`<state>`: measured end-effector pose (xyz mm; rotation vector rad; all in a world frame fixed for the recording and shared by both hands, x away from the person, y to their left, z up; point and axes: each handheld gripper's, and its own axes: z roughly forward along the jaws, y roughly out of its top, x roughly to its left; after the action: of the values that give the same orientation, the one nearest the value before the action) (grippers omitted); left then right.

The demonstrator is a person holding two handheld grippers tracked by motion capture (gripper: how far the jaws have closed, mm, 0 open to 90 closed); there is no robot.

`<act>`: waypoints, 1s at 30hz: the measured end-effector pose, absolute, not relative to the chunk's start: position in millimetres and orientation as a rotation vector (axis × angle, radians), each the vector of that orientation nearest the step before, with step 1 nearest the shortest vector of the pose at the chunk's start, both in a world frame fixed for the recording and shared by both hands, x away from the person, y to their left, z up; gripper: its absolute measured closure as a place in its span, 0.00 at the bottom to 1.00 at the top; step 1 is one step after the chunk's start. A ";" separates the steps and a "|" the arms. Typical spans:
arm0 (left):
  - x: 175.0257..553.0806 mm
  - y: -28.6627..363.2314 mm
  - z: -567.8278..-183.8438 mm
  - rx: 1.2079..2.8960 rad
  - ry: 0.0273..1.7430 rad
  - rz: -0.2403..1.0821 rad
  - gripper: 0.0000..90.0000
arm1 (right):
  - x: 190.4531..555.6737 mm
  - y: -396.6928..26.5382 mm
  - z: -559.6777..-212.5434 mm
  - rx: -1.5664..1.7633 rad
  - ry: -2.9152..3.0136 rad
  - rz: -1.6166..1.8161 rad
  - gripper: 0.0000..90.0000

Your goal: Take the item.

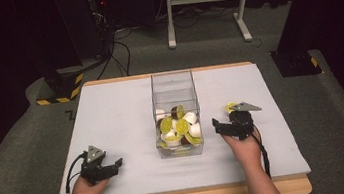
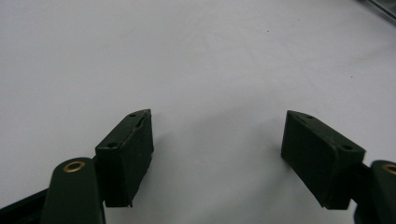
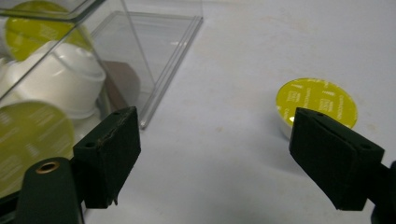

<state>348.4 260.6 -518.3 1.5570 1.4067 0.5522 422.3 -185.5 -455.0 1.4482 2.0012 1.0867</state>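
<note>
1. Tongs on the right [image 3: 212, 158] stand wide apart with nothing between their jaws; in the high view they [image 1: 228, 126] hover just right of the clear box [image 1: 172, 84], held by the person's right hand [image 1: 244, 149].
2. A coffee capsule with a yellow-green foil lid [image 3: 316, 100] sits alone on the worktop [image 1: 112, 120], upright with its foil facing up, just beyond the far jaw in the right gripper view; in the high view the capsule [image 1: 230, 106] peeks out past the grey plate of those tongs, to the right of the box.
3. The capsule touches neither jaw; bare worktop lies between the two pads.
4. The clear box stands at the middle of the worktop and holds a heap of capsules [image 1: 178, 129]: white cups, yellow-green lids and some brown ones.
5. In the right gripper view the near corner of the box [image 3: 159, 79] lies close beside the left jaw, with a white cup [image 3: 65, 81] and a brown capsule [image 3: 122, 77] visible through its wall.
6. The left tongs [image 2: 217, 158] are also spread wide and empty, over bare worktop; in the high view they [image 1: 111, 164] sit near the front left, well apart from the box, in the left hand [image 1: 85, 189].
</note>
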 end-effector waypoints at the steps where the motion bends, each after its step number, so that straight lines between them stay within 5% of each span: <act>1: 348.4 260.6 -518.3 1.558 1.407 0.552 0.28 | 420.0 -184.3 -455.1 1.441 2.004 1.091 0.18; 19: 348.0 259.6 -518.4 1.544 1.413 0.551 0.28 | 377.0 -162.4 -504.8 1.415 2.150 0.950 0.21; 30: 347.8 259.9 -518.4 1.551 1.409 0.553 0.28 | 376.2 -159.5 -504.8 1.397 2.155 0.927 0.20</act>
<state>347.8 259.9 -518.4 1.5508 1.4092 0.5530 376.2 -159.5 -504.8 1.3967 2.1548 0.9271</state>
